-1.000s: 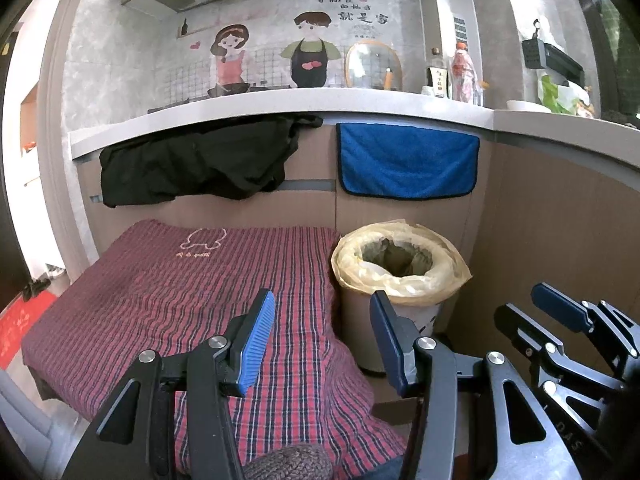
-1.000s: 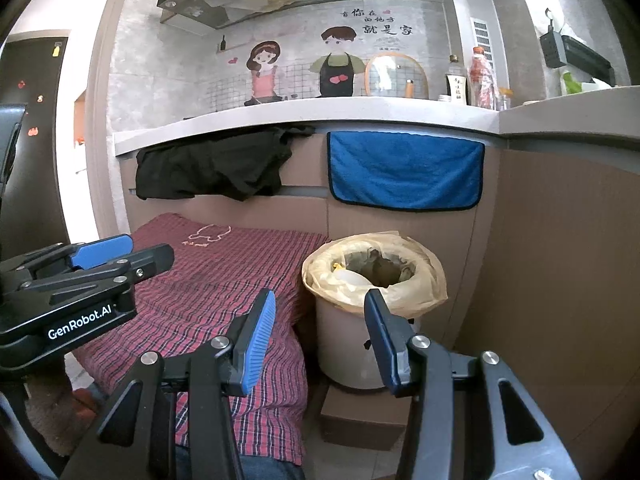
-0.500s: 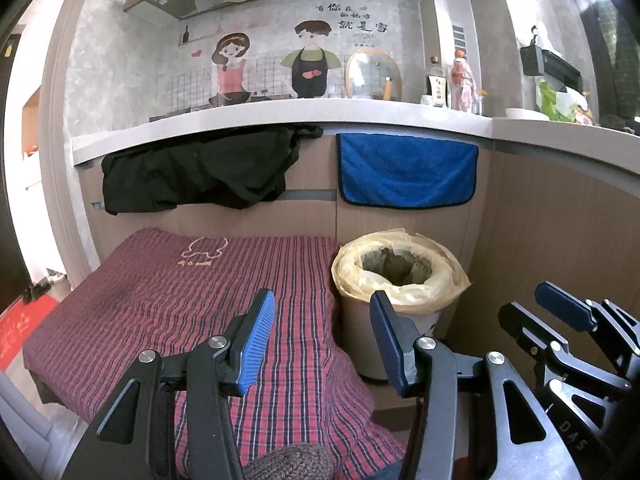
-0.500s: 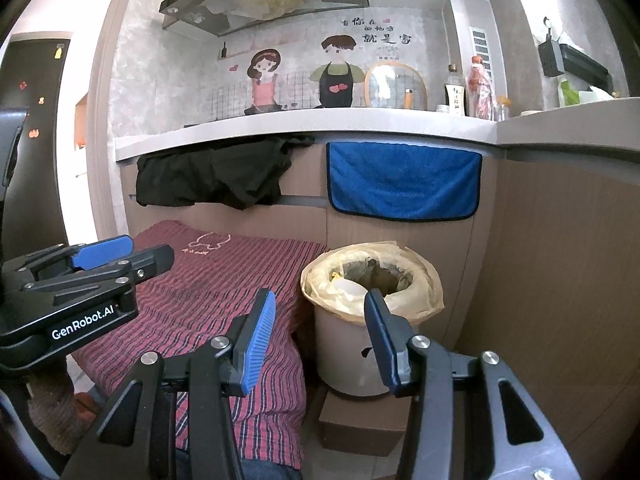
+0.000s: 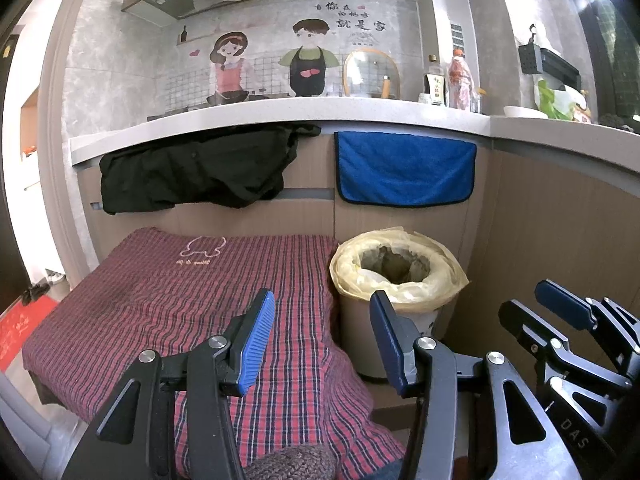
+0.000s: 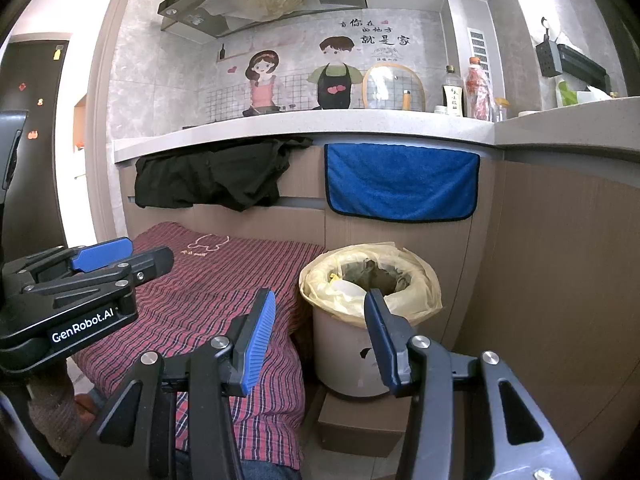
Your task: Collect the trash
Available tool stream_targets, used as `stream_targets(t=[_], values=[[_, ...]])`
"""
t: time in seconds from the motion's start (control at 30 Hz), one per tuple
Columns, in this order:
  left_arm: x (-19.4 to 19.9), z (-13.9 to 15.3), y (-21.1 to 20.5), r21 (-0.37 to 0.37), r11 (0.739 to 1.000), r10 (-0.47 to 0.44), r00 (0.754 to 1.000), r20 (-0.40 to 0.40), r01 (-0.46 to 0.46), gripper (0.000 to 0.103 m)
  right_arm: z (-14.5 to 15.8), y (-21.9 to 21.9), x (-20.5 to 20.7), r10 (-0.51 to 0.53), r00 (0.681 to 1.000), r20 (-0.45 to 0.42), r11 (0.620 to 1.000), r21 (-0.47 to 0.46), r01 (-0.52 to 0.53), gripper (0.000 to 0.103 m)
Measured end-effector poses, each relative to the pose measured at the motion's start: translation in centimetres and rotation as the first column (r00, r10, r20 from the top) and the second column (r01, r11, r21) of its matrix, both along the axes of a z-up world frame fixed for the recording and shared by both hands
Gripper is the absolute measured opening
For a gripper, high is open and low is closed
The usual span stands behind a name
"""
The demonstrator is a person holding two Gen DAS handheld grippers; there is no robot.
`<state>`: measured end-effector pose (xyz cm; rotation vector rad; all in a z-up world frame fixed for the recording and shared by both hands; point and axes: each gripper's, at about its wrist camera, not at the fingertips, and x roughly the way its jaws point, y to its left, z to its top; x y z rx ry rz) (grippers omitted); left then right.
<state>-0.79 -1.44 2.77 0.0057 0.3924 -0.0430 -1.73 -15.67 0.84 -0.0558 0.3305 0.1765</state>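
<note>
I hold the left gripper (image 5: 320,336) pointing slightly downward, its two blue-padded fingers (image 5: 256,340) spread apart with nothing between them. The right gripper (image 6: 318,336) sits just beside it at a like tilt, jaws likewise parted and empty. Each gripper appears at the edge of the other's view. A knitted sleeve (image 6: 52,408) covers my left wrist below its gripper.

The bin (image 5: 400,276) stands on a box (image 6: 360,424) against the cabinet front, under the hanging towel (image 5: 404,172). Left of the bin lies the checked cloth (image 5: 180,300); above that, left of the towel, hangs a garment (image 5: 200,172). Behind and above the bin, bottles (image 5: 460,80) stand on the surface (image 5: 280,114)
</note>
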Motion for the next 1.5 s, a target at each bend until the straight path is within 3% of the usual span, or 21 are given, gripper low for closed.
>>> stream_targets(t=[1.5], values=[[0.2, -0.94, 0.59, 0.0, 1.0, -0.017, 1.0, -0.022, 0.017, 0.051, -0.15, -0.4, 0.05, -0.01, 1.0, 0.005, 1.0, 0.006, 0.01, 0.044]])
